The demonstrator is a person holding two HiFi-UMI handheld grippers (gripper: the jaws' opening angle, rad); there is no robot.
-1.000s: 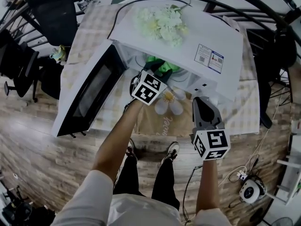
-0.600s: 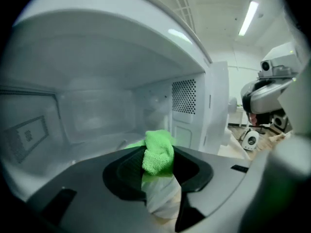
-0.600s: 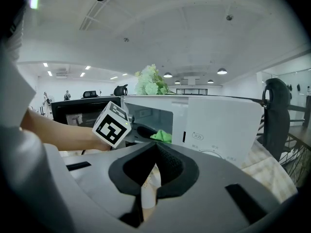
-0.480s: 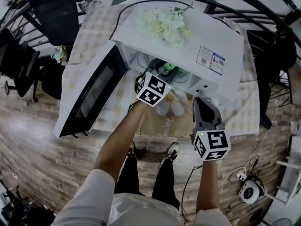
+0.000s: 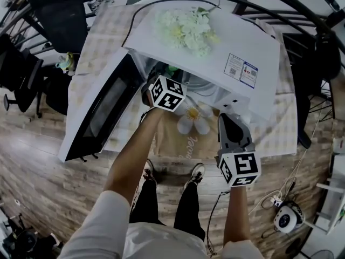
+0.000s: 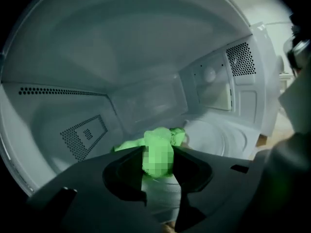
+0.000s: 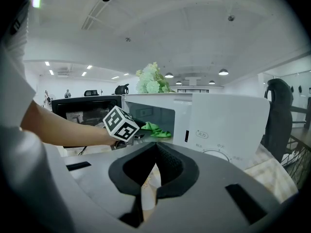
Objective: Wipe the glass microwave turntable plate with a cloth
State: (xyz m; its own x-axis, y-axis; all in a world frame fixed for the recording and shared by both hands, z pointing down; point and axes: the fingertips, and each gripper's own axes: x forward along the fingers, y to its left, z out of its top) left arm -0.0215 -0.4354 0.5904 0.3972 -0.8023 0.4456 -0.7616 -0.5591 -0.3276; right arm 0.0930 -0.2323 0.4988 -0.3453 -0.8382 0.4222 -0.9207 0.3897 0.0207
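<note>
The white microwave (image 5: 215,47) stands open on the table. My left gripper (image 5: 161,82) reaches into its cavity, its jaws hidden under the top in the head view. In the left gripper view the left gripper (image 6: 158,158) is shut on a bright green cloth (image 6: 156,147) that rests low at the left side of the glass turntable plate (image 6: 218,135). From the right gripper view the green cloth (image 7: 155,128) shows inside the cavity. My right gripper (image 5: 230,129) hangs outside in front of the control panel (image 7: 228,125). Its jaws meet at the tip with nothing held (image 7: 156,145).
The microwave door (image 5: 99,112) hangs open to the left. A bunch of pale flowers (image 5: 186,26) lies on top of the microwave. A beige tablecloth with a daisy print (image 5: 194,120) covers the table. Black chairs (image 5: 59,15) stand at the far left.
My left gripper has moved left and deeper into the cavity with the cloth, after a small shift to the right. The right gripper has barely moved.
</note>
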